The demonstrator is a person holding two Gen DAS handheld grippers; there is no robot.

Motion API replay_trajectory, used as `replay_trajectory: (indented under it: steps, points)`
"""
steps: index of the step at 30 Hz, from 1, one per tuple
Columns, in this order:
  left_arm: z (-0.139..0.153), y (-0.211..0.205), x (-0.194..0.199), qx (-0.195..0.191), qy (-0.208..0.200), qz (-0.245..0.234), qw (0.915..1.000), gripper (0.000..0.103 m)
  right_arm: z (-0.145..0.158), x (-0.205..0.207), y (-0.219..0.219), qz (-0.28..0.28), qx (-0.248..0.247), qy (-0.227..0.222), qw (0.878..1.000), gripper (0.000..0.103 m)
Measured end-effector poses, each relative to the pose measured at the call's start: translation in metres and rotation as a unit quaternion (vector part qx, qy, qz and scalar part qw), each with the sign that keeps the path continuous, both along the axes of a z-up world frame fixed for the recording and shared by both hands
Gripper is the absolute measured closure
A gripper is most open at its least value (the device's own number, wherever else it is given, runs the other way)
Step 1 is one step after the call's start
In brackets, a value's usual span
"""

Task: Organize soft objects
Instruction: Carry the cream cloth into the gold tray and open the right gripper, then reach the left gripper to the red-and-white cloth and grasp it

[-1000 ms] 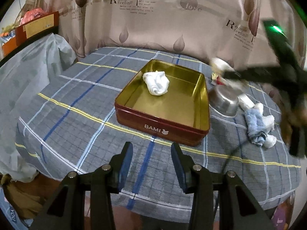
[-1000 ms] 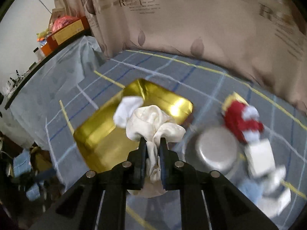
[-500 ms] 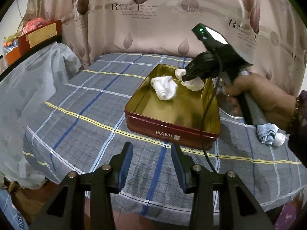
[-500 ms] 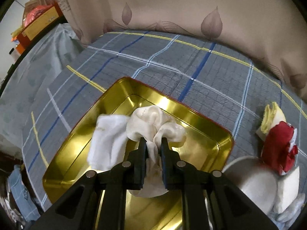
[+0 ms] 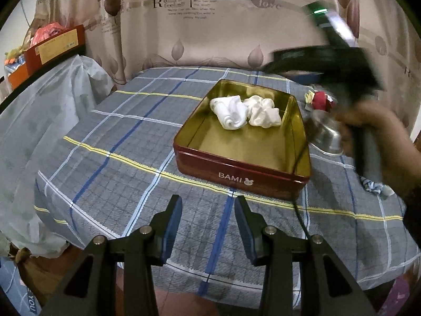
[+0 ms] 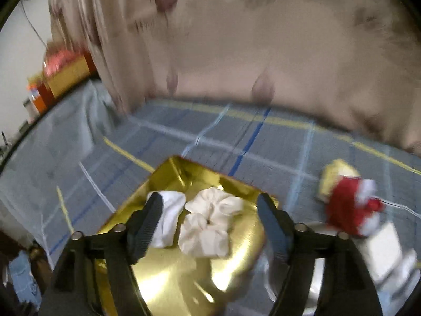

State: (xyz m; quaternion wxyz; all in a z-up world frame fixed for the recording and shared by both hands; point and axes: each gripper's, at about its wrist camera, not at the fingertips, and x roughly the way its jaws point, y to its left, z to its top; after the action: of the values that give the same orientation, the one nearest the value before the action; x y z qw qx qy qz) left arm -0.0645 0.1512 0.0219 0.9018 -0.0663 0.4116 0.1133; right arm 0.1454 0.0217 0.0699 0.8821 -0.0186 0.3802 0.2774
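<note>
A red tin with a gold inside [image 5: 244, 173] stands on the checked tablecloth. In it lie a white rolled sock [image 5: 230, 112] and a cream scrunchie [image 5: 263, 112], side by side at the far end. In the right wrist view the scrunchie [image 6: 210, 223] lies just beyond my open, empty right gripper [image 6: 209, 216], with the sock [image 6: 168, 216] to its left. My left gripper [image 5: 208, 223] is open and empty over the table's near edge. The right gripper's body [image 5: 329, 65] shows blurred above the tin's right side.
A steel bowl [image 5: 325, 134] stands right of the tin. A red, yellow and white soft bundle [image 6: 350, 200] lies behind it. A blue cloth [image 5: 373, 185] lies at the right. A leaf-print curtain hangs behind the table. A plastic-covered surface [image 5: 47, 100] is at the left.
My right gripper carried the cream scrunchie over the tin, opened and let it go beside the sock, then drew back up. The left gripper has stayed still.
</note>
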Motion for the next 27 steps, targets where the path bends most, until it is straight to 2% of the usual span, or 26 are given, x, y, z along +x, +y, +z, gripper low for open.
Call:
replay_trajectory:
  steps: [1,2,4,7,10,13,15,17,21,27]
  points:
    - [0.0,-0.001,0.0,-0.003,-0.001,-0.003,1.0,0.061,0.007,-0.015,-0.02,-0.012,0.012,-0.017,1.0,0.021]
    - [0.0,-0.002,0.0,-0.005,-0.002,-0.005,1.0,0.061,0.011,-0.025,-0.035,-0.019,0.02,-0.027,0.999,0.014]
    - [0.0,-0.006,-0.002,-0.012,-0.007,-0.015,0.9998,0.061,0.014,-0.056,-0.079,-0.044,0.011,-0.058,0.997,0.009]
    - [-0.001,-0.016,-0.004,-0.023,-0.015,-0.043,0.9987,0.061,0.002,-0.097,-0.146,-0.091,-0.06,-0.1,0.989,0.007]
    - [-0.002,-0.031,-0.006,-0.055,-0.027,-0.092,0.9939,0.061,-0.017,-0.115,-0.203,-0.147,-0.145,-0.119,0.971,0.007]
    - [0.003,-0.043,-0.005,-0.076,-0.032,-0.112,0.9903,0.061,-0.03,-0.121,-0.263,-0.203,-0.171,-0.112,0.958,0.007]
    - [0.011,-0.055,0.0,-0.076,-0.032,-0.136,0.9872,0.061,-0.039,-0.118,-0.294,-0.243,-0.191,-0.103,0.945,0.007]
    - [0.024,-0.073,0.016,-0.049,-0.031,-0.169,0.9839,0.061,-0.048,-0.113,-0.316,-0.267,-0.189,-0.084,0.941,0.007]
    - [0.05,-0.101,0.062,-0.031,-0.02,-0.236,0.9712,0.061,-0.068,-0.105,-0.346,-0.303,-0.156,-0.043,0.939,0.007]
    - [0.084,-0.142,0.176,0.003,-0.011,-0.344,0.9388,0.061,-0.072,-0.107,-0.354,-0.295,-0.108,-0.027,0.949,0.007]
